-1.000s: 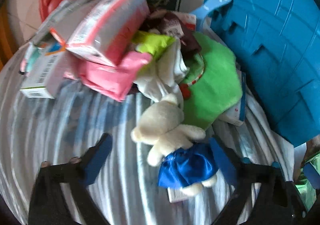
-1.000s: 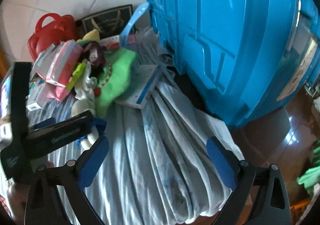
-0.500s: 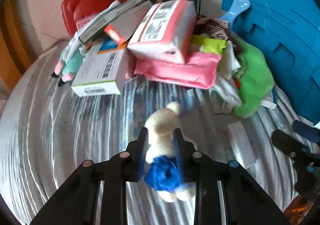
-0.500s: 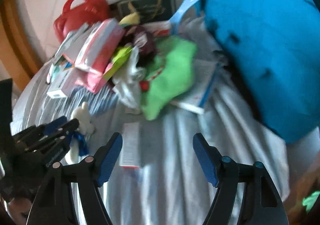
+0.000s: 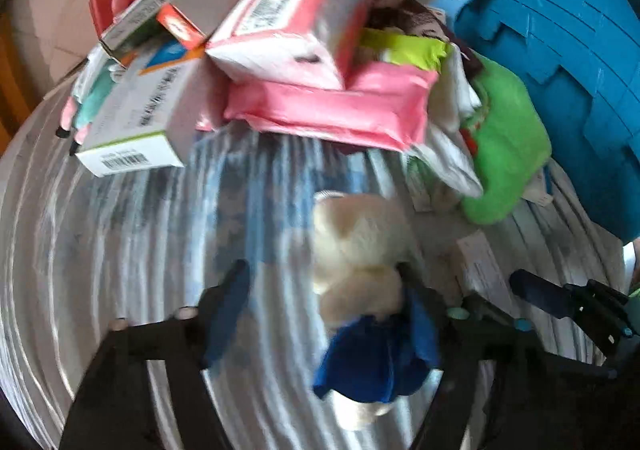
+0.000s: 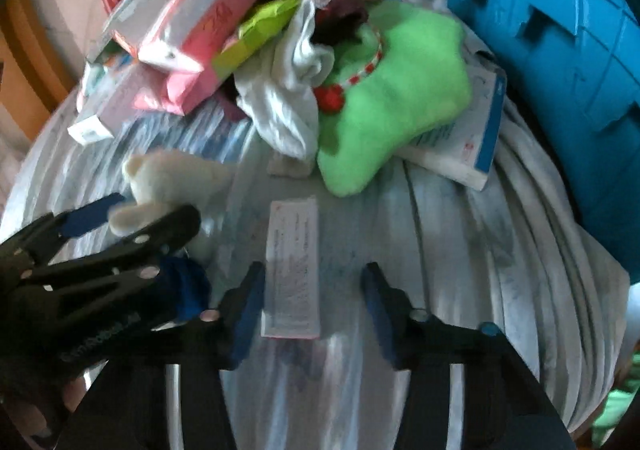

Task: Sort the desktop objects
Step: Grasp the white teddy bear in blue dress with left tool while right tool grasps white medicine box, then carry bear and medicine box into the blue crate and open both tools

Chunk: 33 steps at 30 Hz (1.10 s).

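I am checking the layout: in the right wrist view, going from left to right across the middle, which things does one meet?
cream toy bear → flat white packet → green plush → white and blue box → blue bin

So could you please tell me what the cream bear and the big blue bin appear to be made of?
The cream bear looks like soft plush, judging by its fuzzy nap; its blue outfit seems satiny, with a sheen. The blue bin appears to be rigid moulded plastic, with ribbed, stepped, slightly glossy walls.
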Tool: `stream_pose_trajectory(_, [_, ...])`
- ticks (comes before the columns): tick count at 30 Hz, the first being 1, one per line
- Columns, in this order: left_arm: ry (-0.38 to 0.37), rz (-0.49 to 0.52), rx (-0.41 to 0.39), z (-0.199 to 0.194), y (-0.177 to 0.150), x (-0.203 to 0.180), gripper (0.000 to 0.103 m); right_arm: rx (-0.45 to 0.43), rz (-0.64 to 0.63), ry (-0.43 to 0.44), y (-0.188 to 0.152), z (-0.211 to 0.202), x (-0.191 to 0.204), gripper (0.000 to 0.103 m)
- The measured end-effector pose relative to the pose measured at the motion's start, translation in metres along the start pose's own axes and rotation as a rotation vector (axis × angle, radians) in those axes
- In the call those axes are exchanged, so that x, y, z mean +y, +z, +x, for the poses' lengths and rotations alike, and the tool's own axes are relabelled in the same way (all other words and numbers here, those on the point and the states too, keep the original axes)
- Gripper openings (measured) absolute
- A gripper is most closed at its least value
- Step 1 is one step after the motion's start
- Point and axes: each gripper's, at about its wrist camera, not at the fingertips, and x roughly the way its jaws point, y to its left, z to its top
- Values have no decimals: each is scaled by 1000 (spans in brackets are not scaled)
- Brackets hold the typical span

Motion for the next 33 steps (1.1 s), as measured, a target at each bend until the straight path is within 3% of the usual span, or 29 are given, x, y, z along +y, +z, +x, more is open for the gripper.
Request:
stream_pose_trajectory(1, [-19,1,3,-1,0,-2,44,3,-10,-7,-2,1,1,43])
stream_pose_trajectory(2, [-25,6,4,-2,-1,-5,39,0,-18,-11,-2,0,1,38])
stream_pose_trajectory(3, [-13,21,2,-4,-1,-10,38,0,-24,-19,-3,0,2,27])
stream_pose_trajectory(4, [2,36,-3,-6,-1,-13,36,0,-22,-17,-3,0,0,26])
stream_pose_trajectory(11, [39,42,-70,-49,8,-17,34,-59,-4,44,3,-32,-2,26])
stream_pose_trajectory(19, [48,56,-208,-125,50,-21,34,-221,-18,52,36,-129,-3,26])
stream_pose_trajectory(26, [-54,120,-380,-191,110,-57,34,-456,24,-26,82,-238,-19,26])
stream_pose_trajectory(33, [-180,200,-473,-230,159,-138,34,-576,111,-155,101,-312,-83,26])
